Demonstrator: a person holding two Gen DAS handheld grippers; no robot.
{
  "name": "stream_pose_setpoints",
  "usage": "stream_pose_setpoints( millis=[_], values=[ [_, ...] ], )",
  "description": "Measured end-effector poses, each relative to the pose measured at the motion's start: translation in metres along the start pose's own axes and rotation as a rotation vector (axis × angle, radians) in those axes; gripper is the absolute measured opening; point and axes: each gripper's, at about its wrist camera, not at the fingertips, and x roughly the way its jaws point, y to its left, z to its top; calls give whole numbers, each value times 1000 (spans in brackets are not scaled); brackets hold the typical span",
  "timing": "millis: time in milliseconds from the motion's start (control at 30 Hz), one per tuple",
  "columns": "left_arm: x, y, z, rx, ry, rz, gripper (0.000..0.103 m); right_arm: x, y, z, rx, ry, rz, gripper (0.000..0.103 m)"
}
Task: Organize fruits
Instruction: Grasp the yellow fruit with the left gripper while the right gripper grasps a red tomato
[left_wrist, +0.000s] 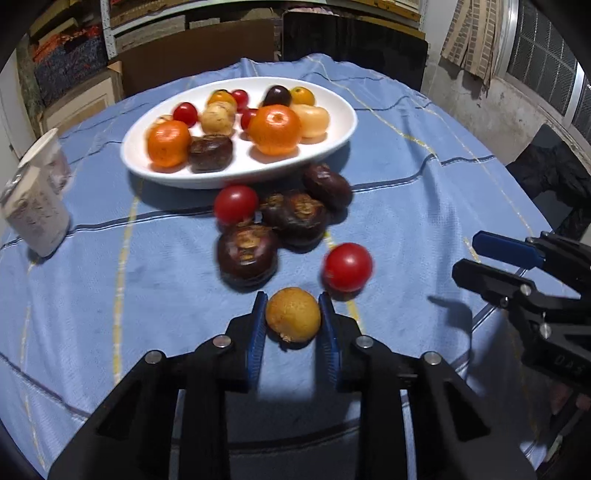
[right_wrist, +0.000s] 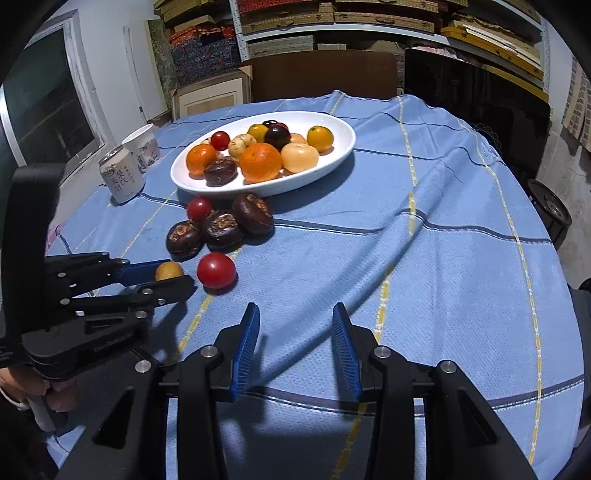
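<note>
A white oval plate holds oranges, tomatoes and other small fruits. In front of it on the blue cloth lie three dark brown fruits and two red tomatoes. My left gripper is closed around a small yellow fruit that rests on the cloth. My right gripper is open and empty above bare cloth, to the right of the left one.
A drink can and a white cup stand left of the plate. The round table's edge curves on the right. Shelves and boxes are behind the table.
</note>
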Motion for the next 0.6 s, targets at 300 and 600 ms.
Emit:
stream_pose_setpoints(
  millis=[300,600],
  values=[
    [-23,30,-14,-42,-28,8,27,25,47,9,-113,54,24,42],
    [-24,54,-16,-99,-24,20,27,56,69,22,-150,89,2,42]
  ],
)
